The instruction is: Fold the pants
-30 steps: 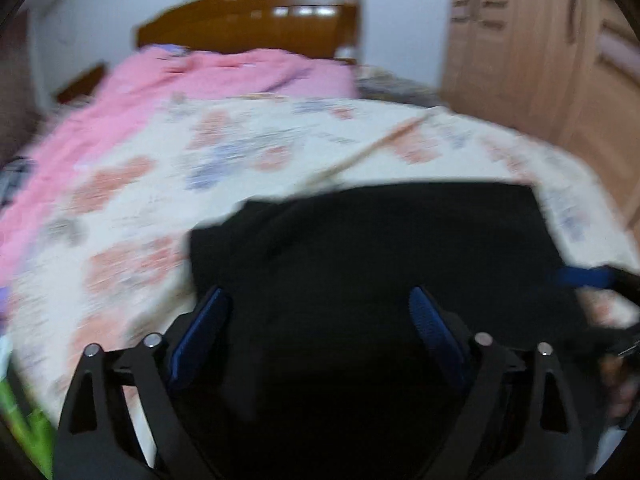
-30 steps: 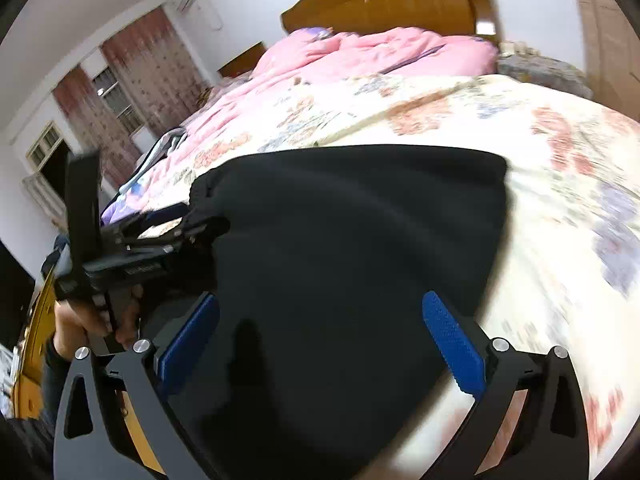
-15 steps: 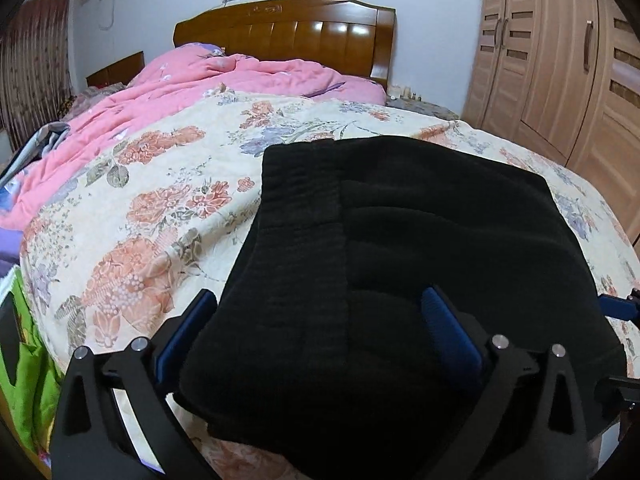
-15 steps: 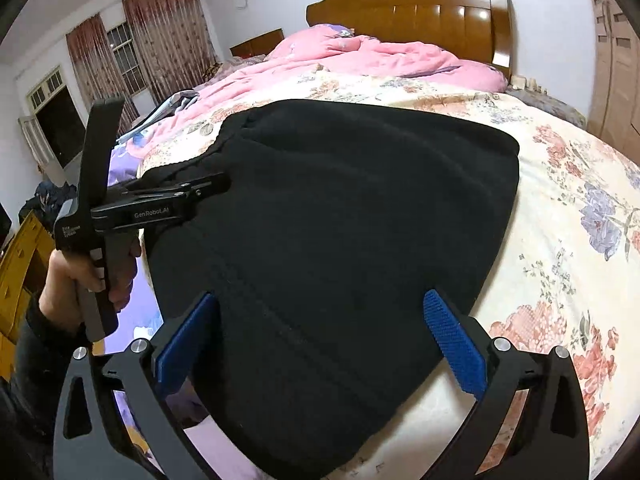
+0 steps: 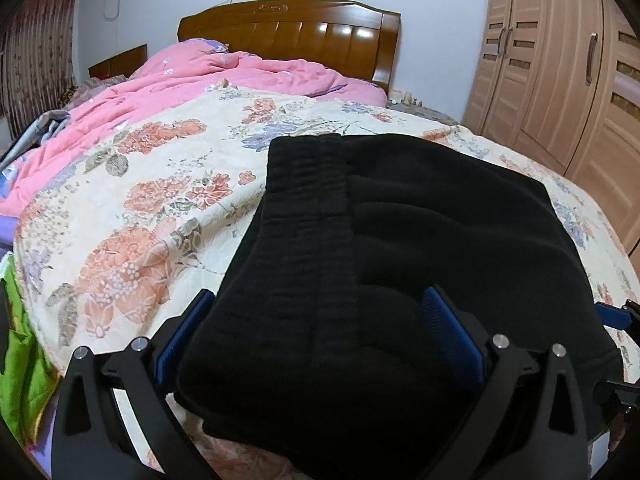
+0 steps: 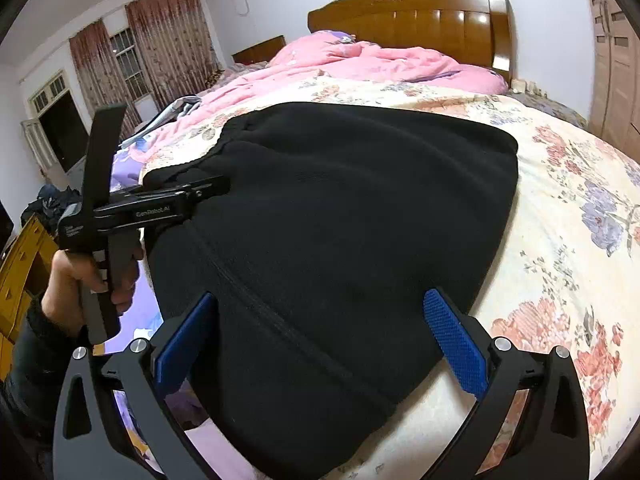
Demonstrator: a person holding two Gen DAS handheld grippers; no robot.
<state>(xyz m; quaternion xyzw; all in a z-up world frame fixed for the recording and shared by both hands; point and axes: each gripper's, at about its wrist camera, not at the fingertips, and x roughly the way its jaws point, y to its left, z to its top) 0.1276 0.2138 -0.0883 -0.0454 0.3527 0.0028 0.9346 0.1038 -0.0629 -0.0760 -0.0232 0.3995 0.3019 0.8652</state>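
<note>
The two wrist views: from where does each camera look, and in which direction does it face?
Left wrist: sits on the left gripper, faces the headboard over the folded pants; own open jaws show.
Right wrist: sits on the right gripper, faces likewise; own open jaws and the hand holding the left gripper show.
Shared: pants, floral bedspread, pink quilt.

Black pants [image 5: 400, 248], folded, flat on bed [image 5: 160, 184]

Matt black fleecy pants [image 5: 400, 248] on a floral cotton-like quilt [image 5: 132, 216]; glossy varnished wooden headboard [image 5: 292, 28] (reflecting light).
</note>
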